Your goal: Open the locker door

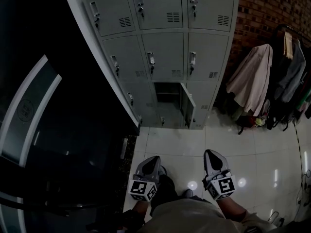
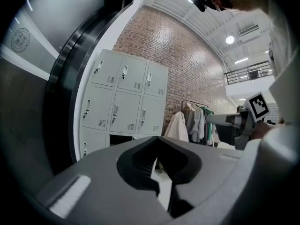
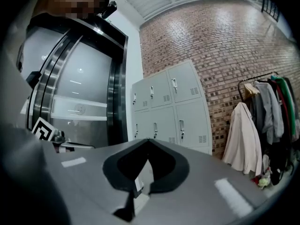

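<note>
The floor (image 1: 175, 147) was pale, glossy tile; a grey locker bank (image 1: 167, 57) stood on it against a brick wall (image 1: 262, 8), one bottom door (image 1: 188, 106) hanging ajar; just beside it stood a rack of coats (image 1: 291, 67), with bags (image 1: 252, 122) at its foot.

You see the grey metal locker door (image 1: 188, 107) swung wide open on its right-hand hinge, bottom row, middle column of the lockers (image 1: 165, 52), baring its dark compartment (image 1: 166, 100).

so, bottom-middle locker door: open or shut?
Open. The locker door stands swung out on its right side, exposing the dark compartment.
</note>
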The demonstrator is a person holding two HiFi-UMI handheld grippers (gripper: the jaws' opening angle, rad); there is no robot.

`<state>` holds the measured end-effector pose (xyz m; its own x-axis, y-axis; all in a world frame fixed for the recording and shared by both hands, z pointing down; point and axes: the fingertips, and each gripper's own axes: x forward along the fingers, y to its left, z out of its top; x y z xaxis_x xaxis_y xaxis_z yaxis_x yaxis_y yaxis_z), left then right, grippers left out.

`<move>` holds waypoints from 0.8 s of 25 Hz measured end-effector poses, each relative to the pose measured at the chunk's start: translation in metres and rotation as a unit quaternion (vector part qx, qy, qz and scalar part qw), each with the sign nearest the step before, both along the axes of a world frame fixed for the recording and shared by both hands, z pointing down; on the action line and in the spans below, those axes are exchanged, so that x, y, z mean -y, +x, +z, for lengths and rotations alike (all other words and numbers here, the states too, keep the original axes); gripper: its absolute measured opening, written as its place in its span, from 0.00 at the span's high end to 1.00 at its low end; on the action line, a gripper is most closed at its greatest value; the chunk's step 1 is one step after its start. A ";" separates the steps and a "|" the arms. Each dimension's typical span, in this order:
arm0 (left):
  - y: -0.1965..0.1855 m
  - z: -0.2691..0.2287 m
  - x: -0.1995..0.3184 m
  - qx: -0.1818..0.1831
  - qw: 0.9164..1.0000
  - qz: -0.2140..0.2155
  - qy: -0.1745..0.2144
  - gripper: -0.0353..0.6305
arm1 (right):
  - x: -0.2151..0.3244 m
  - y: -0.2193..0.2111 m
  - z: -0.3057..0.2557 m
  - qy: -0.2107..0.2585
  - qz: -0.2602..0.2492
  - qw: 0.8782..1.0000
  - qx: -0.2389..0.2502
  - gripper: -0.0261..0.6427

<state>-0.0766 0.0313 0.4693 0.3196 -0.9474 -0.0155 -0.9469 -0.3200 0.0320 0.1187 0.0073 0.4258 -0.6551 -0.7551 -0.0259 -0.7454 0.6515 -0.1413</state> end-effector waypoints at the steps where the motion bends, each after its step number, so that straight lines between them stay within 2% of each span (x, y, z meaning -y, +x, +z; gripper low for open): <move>1: 0.000 0.000 -0.004 -0.001 1.000 0.000 -0.002 0.84 | -0.004 0.000 -0.001 0.004 -0.003 1.000 0.003 0.96; 3: 0.001 -0.001 -0.012 -0.005 1.000 0.003 -0.003 0.84 | -0.008 -0.002 -0.005 0.029 -0.005 0.999 0.018 0.96; 9: -0.010 -0.038 -0.040 -0.008 1.000 0.026 -0.003 0.84 | -0.043 -0.020 -0.044 0.050 0.010 0.998 0.031 0.96; 11: -0.015 -0.069 -0.051 0.010 0.999 0.035 0.018 0.84 | -0.057 -0.030 -0.066 0.049 0.013 0.998 0.035 0.96; 13: -0.022 -0.099 -0.059 0.039 0.997 0.034 0.050 0.84 | -0.072 -0.041 -0.084 0.036 0.011 0.999 0.018 0.96; 15: -0.033 -0.110 -0.062 0.054 0.997 0.021 0.058 0.84 | -0.076 -0.050 -0.095 0.046 0.014 0.999 0.009 0.96; 20: -0.045 -0.101 -0.074 0.034 0.998 0.024 0.039 0.84 | -0.091 -0.052 -0.098 0.050 0.031 0.998 0.004 0.96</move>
